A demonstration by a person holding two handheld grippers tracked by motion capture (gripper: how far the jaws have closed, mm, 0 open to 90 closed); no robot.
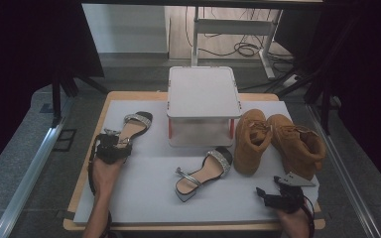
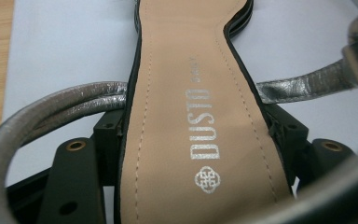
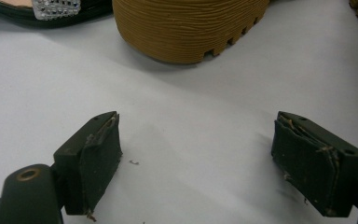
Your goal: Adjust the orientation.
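Between the jaws of the left gripper (image 1: 113,144) lies the heel end of a sandal (image 1: 131,127), tan insole up; the left gripper view shows both black pads pressed against the sole's edges, so the jaws are clamped on it. A silver strap (image 2: 56,100) loops out to either side of that grip. Ahead of this gripper the sandal's toe band points toward a small white stand (image 1: 203,94). Off to its right a second sandal (image 1: 203,171) lies on the white mat (image 1: 144,198), next to two tan boots (image 1: 278,139). Nearer the table's front edge, the right gripper (image 1: 273,191) rests with its jaws spread, nothing between them.
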